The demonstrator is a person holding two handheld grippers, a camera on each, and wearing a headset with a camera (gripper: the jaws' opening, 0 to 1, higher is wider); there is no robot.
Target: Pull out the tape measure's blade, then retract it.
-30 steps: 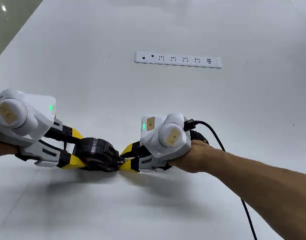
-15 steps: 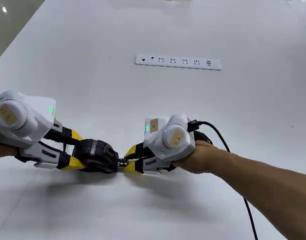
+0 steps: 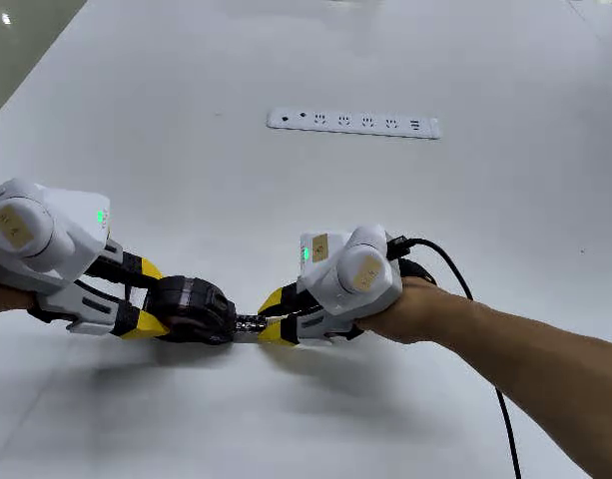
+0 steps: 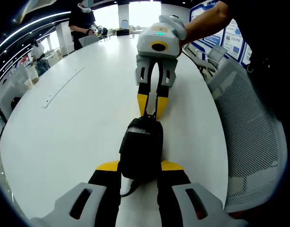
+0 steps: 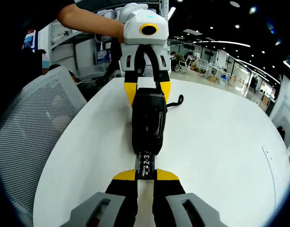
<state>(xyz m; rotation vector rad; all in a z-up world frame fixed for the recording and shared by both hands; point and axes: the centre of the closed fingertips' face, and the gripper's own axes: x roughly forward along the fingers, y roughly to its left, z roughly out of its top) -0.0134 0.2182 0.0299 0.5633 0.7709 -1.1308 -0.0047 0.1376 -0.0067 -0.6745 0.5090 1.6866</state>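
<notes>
Right gripper (image 3: 273, 323), pinching the blade (image 3: 248, 322), has drawn right from the tape measure (image 3: 191, 309) clamped by the left gripper (image 3: 151, 296): extension just begun.

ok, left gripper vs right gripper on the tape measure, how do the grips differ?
The left gripper clamps the tape measure's black case; the right gripper pinches the short length of blade drawn out. Left gripper jaws stand wide around the case; right gripper jaws sit nearly together. Both face each other, low over the white table.
</notes>
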